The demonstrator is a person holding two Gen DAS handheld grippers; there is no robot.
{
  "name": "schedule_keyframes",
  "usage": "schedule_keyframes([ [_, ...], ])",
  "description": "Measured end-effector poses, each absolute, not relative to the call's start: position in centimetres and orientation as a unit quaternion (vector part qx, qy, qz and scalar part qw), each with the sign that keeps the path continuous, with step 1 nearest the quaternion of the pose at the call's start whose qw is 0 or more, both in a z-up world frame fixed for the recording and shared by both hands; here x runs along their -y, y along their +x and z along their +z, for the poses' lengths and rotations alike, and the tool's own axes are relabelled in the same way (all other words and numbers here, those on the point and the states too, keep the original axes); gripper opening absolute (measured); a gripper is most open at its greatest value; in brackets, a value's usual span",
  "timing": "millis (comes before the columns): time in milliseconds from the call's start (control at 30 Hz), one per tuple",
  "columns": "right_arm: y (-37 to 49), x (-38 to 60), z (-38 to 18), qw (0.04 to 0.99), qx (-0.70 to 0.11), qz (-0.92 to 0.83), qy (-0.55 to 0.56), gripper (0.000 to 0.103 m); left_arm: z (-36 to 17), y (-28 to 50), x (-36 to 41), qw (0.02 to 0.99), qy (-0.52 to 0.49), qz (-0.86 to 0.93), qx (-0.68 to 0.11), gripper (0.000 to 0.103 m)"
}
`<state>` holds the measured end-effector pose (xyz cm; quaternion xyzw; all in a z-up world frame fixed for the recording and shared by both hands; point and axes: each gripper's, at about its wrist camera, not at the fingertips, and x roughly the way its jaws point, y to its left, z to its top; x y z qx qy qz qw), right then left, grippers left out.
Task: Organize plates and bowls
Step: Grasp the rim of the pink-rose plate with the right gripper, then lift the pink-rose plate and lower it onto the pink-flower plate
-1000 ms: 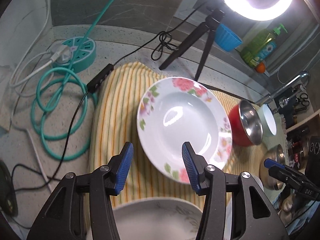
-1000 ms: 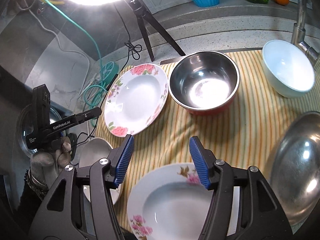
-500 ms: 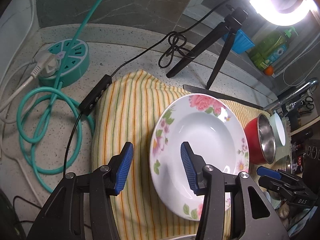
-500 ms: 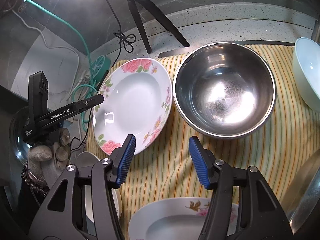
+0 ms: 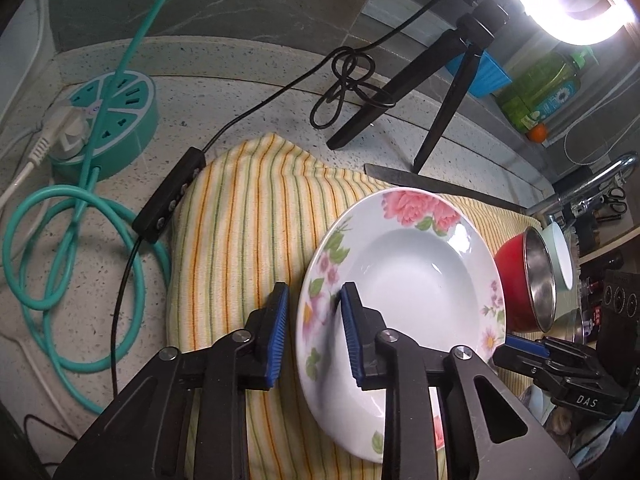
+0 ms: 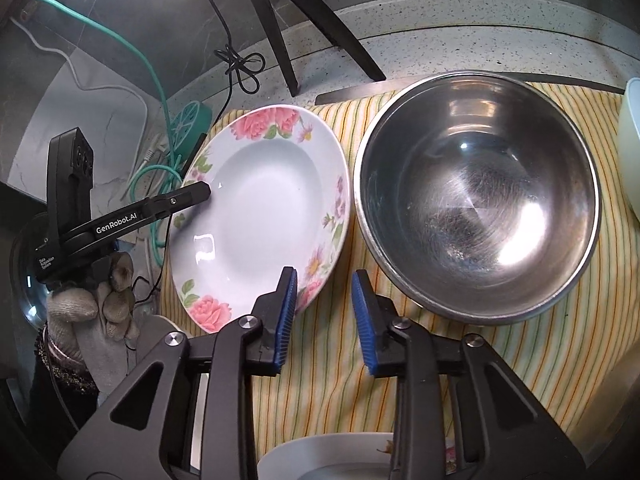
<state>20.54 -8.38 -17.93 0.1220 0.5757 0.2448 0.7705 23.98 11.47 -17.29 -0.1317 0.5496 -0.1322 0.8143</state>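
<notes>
A white deep plate with pink roses (image 5: 412,280) (image 6: 264,204) lies on a yellow striped cloth (image 5: 240,232) (image 6: 540,344). My left gripper (image 5: 314,328) (image 6: 196,194) straddles its left rim, jaws part closed with a gap on both sides. My right gripper (image 6: 325,316) (image 5: 516,354) hovers open over the cloth between the plate's near rim and a large steel bowl with a red outside (image 6: 476,196) (image 5: 528,280). Another floral plate's rim (image 6: 332,456) shows at the bottom of the right wrist view.
A pale bowl (image 5: 560,256) (image 6: 630,148) stands right of the steel bowl. A ring-light tripod (image 5: 436,92) (image 6: 296,28), a knife (image 5: 432,186), a teal power strip (image 5: 108,120) and cables lie on the counter behind. A faucet (image 5: 596,184) is at the far right.
My left gripper moved forward onto the plate's left rim and its jaws narrowed. My right gripper moved forward toward the gap between plate and steel bowl, jaws narrower.
</notes>
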Motion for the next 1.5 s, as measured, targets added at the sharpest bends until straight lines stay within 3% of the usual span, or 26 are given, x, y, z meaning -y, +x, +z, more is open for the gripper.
schedule_keyframes([
  [133, 20.7, 7.7, -18.0, 0.771, -0.575, 0.25, 0.112, 0.016, -17.1, 23.9, -11.0, 0.817, -0.123, -0.133, -0.548, 0.02],
  [833, 20.0, 7.8, -17.4, 0.771, -0.569, 0.268, 0.096, 0.017, -15.9, 21.4, -10.8, 0.823, -0.135, -0.121, -0.538, 0.02],
  [1500, 13.6, 12.4, -13.3, 0.782, -0.538, 0.308, 0.069, 0.017, -12.6, 13.4, -7.5, 0.838, -0.159, -0.118, -0.508, 0.02],
])
